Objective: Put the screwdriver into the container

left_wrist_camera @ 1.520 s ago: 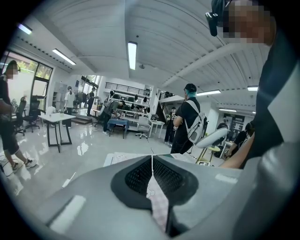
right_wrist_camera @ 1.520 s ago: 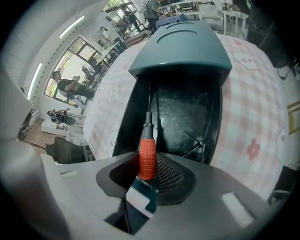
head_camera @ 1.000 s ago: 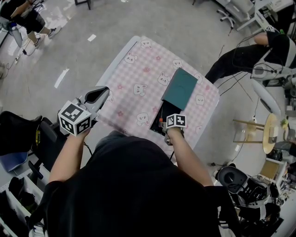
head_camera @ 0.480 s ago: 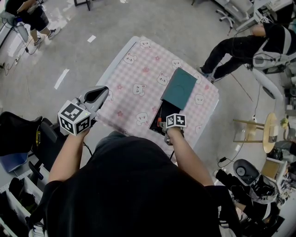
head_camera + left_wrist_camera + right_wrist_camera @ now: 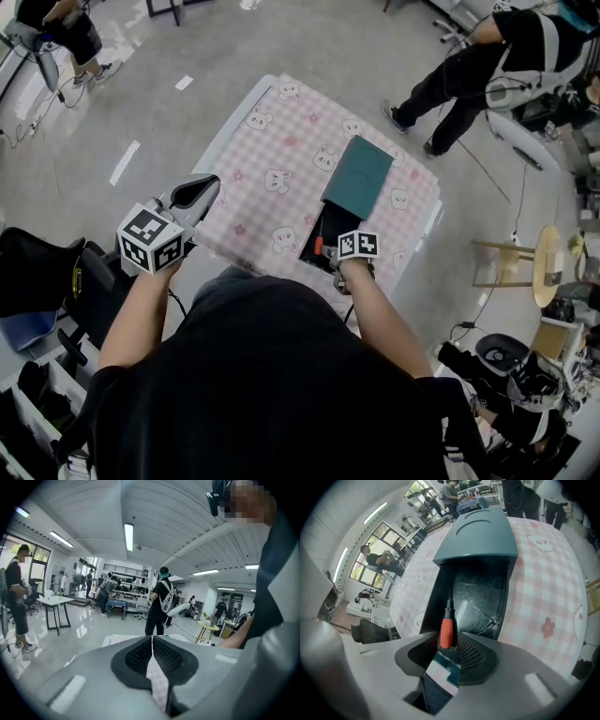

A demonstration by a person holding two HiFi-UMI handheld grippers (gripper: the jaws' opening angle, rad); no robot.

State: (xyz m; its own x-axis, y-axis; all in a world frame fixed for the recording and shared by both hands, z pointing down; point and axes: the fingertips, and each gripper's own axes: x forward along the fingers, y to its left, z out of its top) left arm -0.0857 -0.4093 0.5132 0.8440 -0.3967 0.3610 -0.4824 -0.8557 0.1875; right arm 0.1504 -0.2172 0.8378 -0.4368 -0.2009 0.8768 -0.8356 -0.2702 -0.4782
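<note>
While the left tongs (image 5: 152,640) were shut on nothing, off to the side, the right tongs (image 5: 449,645) gripped the screwdriver (image 5: 446,629) by its orange handle, tip pointing into the open box (image 5: 437,599) on the surface (image 5: 543,573).

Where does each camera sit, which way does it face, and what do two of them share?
Head view: on the person's head, facing steeply down at the checked table; shows both arms, left gripper, right gripper.
Left gripper view: on that gripper, facing level across the room; jaws together, arm at right.
Right gripper view: on that gripper, facing down into the container; jaws on the screwdriver.
Shared: head and right gripper views both show the teal lid.
</note>
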